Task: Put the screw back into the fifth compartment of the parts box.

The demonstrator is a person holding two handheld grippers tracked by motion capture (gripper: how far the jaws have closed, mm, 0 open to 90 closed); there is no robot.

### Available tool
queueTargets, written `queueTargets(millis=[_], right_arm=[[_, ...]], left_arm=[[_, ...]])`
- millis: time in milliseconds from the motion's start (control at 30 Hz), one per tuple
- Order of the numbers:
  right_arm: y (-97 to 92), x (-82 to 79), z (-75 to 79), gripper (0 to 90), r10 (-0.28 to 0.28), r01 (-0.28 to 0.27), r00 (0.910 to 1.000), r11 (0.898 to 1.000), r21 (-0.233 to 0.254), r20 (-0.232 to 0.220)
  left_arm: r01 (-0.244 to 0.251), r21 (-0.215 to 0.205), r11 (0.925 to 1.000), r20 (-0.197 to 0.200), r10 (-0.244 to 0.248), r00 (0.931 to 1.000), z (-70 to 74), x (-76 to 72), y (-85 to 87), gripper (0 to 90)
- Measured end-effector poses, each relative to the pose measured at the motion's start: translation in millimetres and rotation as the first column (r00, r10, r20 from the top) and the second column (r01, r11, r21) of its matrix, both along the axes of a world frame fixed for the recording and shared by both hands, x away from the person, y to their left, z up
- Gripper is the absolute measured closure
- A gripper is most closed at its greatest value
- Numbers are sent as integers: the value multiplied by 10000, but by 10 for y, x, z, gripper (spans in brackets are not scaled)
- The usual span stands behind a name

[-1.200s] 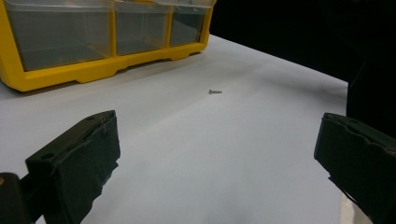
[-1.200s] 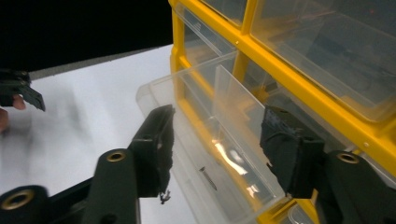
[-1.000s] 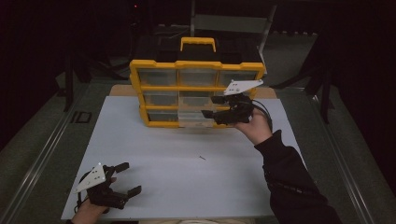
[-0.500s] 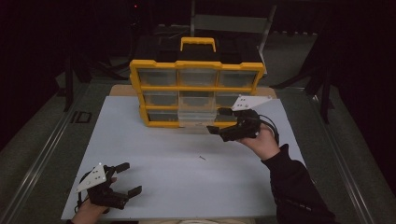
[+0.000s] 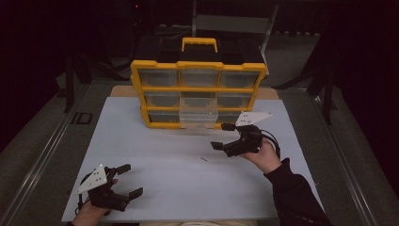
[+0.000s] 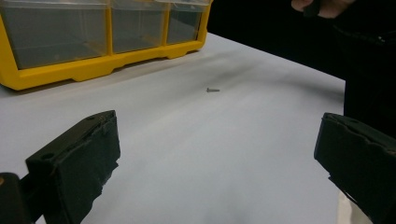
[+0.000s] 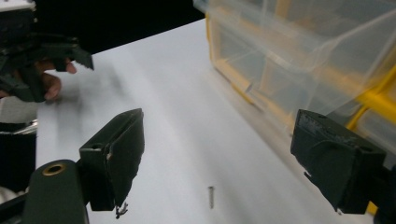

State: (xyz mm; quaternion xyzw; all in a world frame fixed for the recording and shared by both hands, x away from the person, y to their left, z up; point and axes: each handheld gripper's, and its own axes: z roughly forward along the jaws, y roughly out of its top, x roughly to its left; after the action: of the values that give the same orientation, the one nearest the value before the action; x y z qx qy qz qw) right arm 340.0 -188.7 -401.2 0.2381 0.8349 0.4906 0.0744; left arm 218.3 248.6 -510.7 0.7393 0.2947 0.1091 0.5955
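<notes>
A yellow organizer [image 5: 197, 89] with clear drawers stands at the far edge of the white sheet [image 5: 188, 193]. Its bottom middle drawer [image 5: 198, 120] sticks out a little. A small screw [image 5: 203, 159] lies on the sheet in front of it. My right gripper [image 5: 221, 135] hovers open just right of the screw, nothing between its jaws. In the right gripper view the screw [image 7: 211, 197] lies low between the open jaws, with the drawer [image 7: 299, 46] at upper right. My left gripper [image 5: 131, 180] rests open near the front left; its view shows the screw [image 6: 213, 90] far ahead.
The organizer's yellow handle [image 5: 200, 43] and a dark case sit behind it. Dark metal rails flank the table on both sides. In the left gripper view the organizer's base [image 6: 93, 65] fills the upper left, and the other hand [image 6: 322, 5] shows at top right.
My right gripper has drawn back from the organizer's bottom drawers toward the person and now hangs lower over the sheet near the screw. The left gripper has stayed put.
</notes>
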Motion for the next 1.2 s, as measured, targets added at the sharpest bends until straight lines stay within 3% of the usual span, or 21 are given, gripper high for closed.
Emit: queueTargets(millis=[200, 400, 667, 867, 900, 967, 1200], right_arm=[[-4, -30, -187, 148, 203, -201, 9996, 9997, 106, -207], [14, -46, -327, 182, 240, -243, 9994, 9996, -112, -268], [90, -37, -617, 313, 457, -484, 9974, 9977, -472, -554], [142, -12, -774, 347, 380, -439, 9963, 9961, -764, -776], [157, 0, -822, 413, 445, -521, 9960, 9938, -986, -781], [183, -6, -874, 464, 472, -551, 9973, 9879, -1453, -569], [215, 31, -990, 549, 528, -657, 9956, 9823, -1755, -771]], left_arm=[[-4, 15, 10000, 6, 4, 10000, -1, 0, -2, 12], [-13, 2, 10000, 9, 13, 10000, -1, 1, 0, 12], [-2, 1, 10000, 6, 2, 10000, -2, 1, 0, 12], [1, -10, 10000, 7, -1, 10000, -2, 2, 1, 12], [4, -7, 10000, 10, -4, 10000, -2, 1, 1, 12], [6, 15, 10000, 17, -6, 10000, 0, -1, 1, 12], [0, 7, 10000, 9, 0, 10000, -1, 1, 0, 12]])
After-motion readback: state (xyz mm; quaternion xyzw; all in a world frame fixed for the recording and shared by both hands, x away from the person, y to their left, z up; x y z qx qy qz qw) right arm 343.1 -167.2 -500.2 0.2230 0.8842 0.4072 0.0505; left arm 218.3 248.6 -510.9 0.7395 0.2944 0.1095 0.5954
